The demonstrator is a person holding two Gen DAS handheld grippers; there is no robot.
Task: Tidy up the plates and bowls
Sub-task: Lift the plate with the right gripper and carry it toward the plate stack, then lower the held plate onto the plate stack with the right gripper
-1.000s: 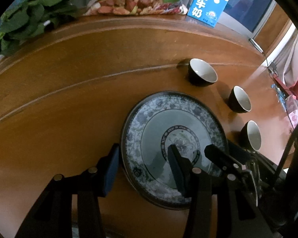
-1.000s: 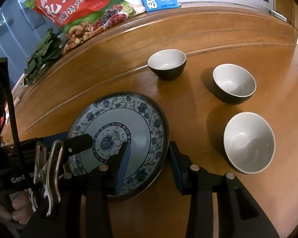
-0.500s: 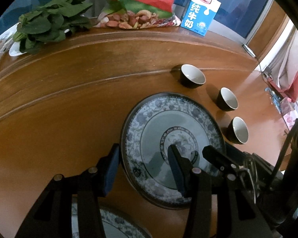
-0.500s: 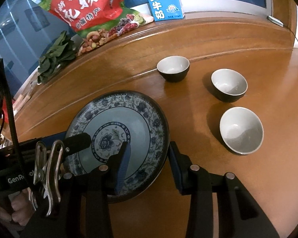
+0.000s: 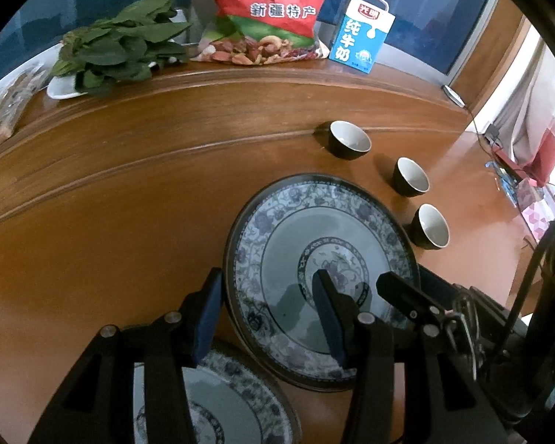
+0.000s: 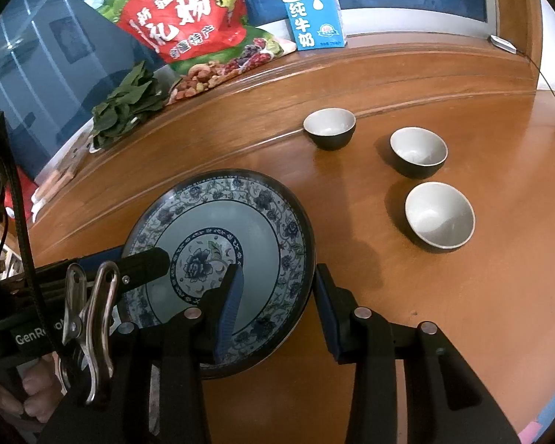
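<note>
**A:** ok so what's nearest the cams? Looks like both are on that blue-and-white plate.

**B:** yep. Left hand-held gripper straddles the plate's left rim, one finger outside the edge, the other over the middle. Right hand-held gripper does the same on the right rim. Both look clamped on it, and the plate seems lifted off the counter, tilted a bit.

**A:** and that thing under the left one?

**B:** second patterned plate, flat on the counter, partly hidden by the gripper body and overlapped by the held plate's near edge.

**A:** bowls?

**B:** three dark bowls with pale insides, all upright and apart from each other, just past the plate on the right: near bowl, middle bowl, far bowl.

**A:** back edge?

**B:** on the raised ledge: leafy greens on a white dish, red snack bag, blue milk carton standing upright.
</note>
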